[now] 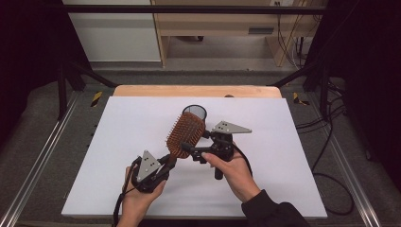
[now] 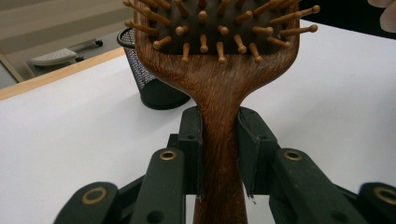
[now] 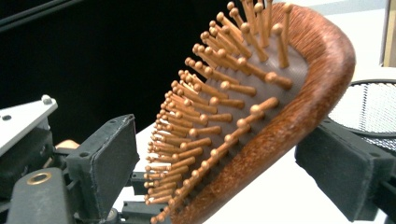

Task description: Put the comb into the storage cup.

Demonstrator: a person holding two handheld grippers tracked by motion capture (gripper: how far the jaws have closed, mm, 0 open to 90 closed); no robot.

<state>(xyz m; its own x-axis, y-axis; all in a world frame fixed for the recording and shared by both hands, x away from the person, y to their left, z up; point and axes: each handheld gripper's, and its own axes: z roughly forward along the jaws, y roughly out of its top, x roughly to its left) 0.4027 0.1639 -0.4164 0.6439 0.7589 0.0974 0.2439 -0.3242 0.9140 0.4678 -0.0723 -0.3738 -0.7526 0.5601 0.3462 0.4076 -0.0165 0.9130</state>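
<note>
A wooden paddle hairbrush [image 1: 185,134] with wooden pins is held tilted above the white table, head pointing away. My left gripper [image 1: 169,161] is shut on its handle [image 2: 219,154]; in the left gripper view both pads press the narrow neck just below the head. My right gripper [image 1: 187,150] reaches in from the right at the lower part of the brush head [image 3: 261,107]. It stands open, straddling the head. One pad [image 3: 105,161] faces the pin tips with a small gap, and the other pad [image 3: 345,170] sits at the wooden back.
A black mesh cup [image 1: 194,112] stands upright on the white table [image 1: 118,142] just behind the brush head. Bare wood [image 1: 142,91] shows along the table's far edge. Black frame posts and cables lie beyond the table's sides.
</note>
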